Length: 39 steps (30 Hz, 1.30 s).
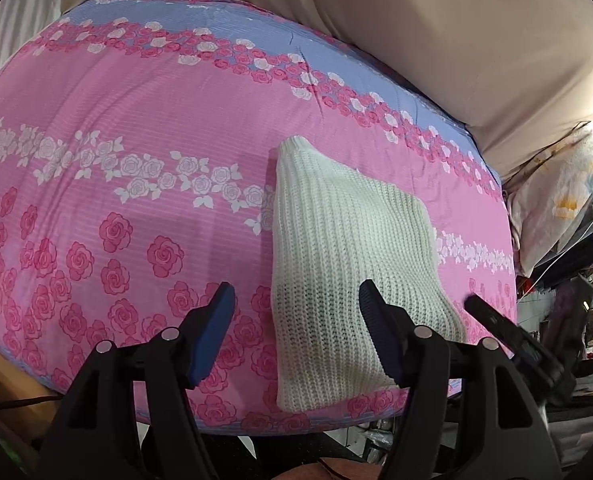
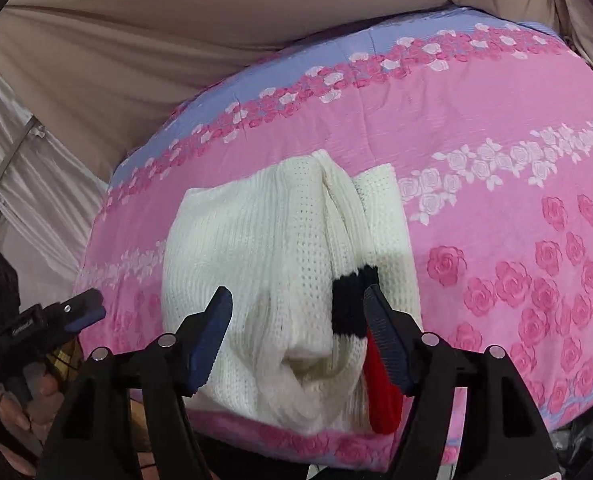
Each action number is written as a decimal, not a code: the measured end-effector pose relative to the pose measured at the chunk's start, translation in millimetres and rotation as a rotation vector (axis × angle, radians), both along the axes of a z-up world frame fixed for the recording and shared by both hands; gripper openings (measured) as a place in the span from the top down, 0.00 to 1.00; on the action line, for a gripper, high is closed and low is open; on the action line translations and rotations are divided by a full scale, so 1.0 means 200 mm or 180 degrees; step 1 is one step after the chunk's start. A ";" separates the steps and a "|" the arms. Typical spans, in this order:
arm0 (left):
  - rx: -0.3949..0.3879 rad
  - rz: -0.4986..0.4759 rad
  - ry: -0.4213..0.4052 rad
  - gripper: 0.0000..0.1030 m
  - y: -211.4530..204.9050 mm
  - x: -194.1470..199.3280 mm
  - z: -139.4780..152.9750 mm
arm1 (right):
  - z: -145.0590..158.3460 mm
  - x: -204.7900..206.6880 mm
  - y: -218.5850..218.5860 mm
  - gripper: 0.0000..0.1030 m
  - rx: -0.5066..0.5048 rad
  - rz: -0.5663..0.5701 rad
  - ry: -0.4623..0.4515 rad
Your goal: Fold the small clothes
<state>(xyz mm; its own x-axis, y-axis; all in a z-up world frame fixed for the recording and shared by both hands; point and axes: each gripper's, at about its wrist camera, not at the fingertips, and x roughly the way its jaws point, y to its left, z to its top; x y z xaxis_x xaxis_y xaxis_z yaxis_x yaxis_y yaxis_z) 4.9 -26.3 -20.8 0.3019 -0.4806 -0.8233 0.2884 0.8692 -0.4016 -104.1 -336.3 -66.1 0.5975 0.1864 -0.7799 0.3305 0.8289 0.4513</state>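
1. From the left wrist we look forward and steeply down along the left gripper (image 1: 296,336), whose fingers fill the bottom edge; the bed (image 1: 136,160) lies close beneath, with a beige sheet (image 1: 416,40) at the far side.
2. From the right wrist we look down the same way along the right gripper (image 2: 296,332), nearer still to the sweater (image 2: 256,240), which lies right under the fingers.
3. We share the bed and the sweater (image 1: 336,260) across both views.
4. Each camera catches the other gripper at its edge: the right one (image 1: 508,332) at lower right in the left view, the left one (image 2: 56,320) at lower left in the right view.
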 end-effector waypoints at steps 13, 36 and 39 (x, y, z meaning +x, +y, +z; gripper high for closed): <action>0.0002 0.0190 -0.0029 0.39 0.08 0.01 0.02 | 0.23 0.05 0.10 0.83 0.0121 0.0081 -0.0344; -0.0046 -0.0310 0.0218 0.32 -0.38 0.07 -0.18 | -0.17 -0.26 -0.16 0.37 0.0441 -0.0491 0.0069; 0.0088 -0.0362 0.0381 0.32 -0.49 0.15 -0.31 | -0.29 -0.15 -0.20 0.37 0.0586 -0.0498 0.0135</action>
